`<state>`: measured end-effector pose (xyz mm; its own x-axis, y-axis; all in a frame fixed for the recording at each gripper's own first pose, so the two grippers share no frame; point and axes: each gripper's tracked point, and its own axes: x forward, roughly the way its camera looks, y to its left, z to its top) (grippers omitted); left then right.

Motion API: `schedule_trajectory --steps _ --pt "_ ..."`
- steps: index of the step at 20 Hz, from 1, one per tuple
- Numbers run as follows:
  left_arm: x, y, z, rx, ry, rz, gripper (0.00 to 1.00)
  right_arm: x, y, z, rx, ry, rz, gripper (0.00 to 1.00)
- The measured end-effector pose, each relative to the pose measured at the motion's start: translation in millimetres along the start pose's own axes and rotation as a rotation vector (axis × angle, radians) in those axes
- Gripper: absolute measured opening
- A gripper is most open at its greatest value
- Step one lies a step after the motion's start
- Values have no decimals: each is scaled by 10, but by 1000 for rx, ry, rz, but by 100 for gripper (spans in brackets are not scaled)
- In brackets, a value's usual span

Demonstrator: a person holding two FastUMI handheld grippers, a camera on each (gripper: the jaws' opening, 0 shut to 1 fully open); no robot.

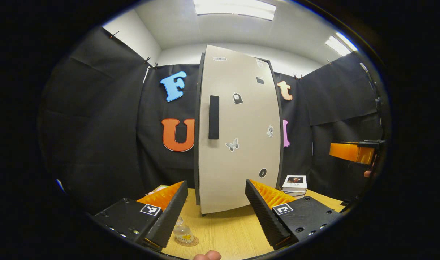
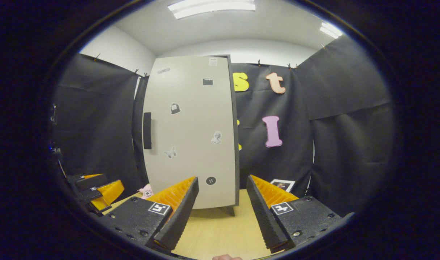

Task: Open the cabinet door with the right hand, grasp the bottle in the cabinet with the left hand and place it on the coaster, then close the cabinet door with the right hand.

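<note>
Both grippers (image 1: 216, 206) (image 2: 221, 204) released, bottle (image 1: 182, 233) upright on coaster (image 1: 191, 242) by left fingers, door (image 2: 191, 133) looks shut straight ahead, handle (image 2: 147, 130) vertical, up-left of right gripper.

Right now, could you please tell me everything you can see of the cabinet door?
The cabinet door is a tall, pale beige panel, smooth and matte, set in a dark frame. It looks shut. A black vertical bar handle sits near its left edge. Small stickers dot the face, among them a butterfly and a round black one low down. The cabinet stands upright on the wooden table before the black cloth wall. Neither gripper touches the door.
</note>
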<state>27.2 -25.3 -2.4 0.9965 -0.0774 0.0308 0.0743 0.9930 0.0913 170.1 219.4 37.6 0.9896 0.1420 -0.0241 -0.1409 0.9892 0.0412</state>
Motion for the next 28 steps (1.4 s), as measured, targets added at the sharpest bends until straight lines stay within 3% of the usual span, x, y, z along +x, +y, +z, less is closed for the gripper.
schedule_trajectory --steps 9,28 --pt "-74 -32 -74 -8 10 -6 96 -242 -353 -119 32 8 -93 86" --pt "-155 -14 -9 -1 -4 -4 96 -309 -275 -96 40 0 -82 86"
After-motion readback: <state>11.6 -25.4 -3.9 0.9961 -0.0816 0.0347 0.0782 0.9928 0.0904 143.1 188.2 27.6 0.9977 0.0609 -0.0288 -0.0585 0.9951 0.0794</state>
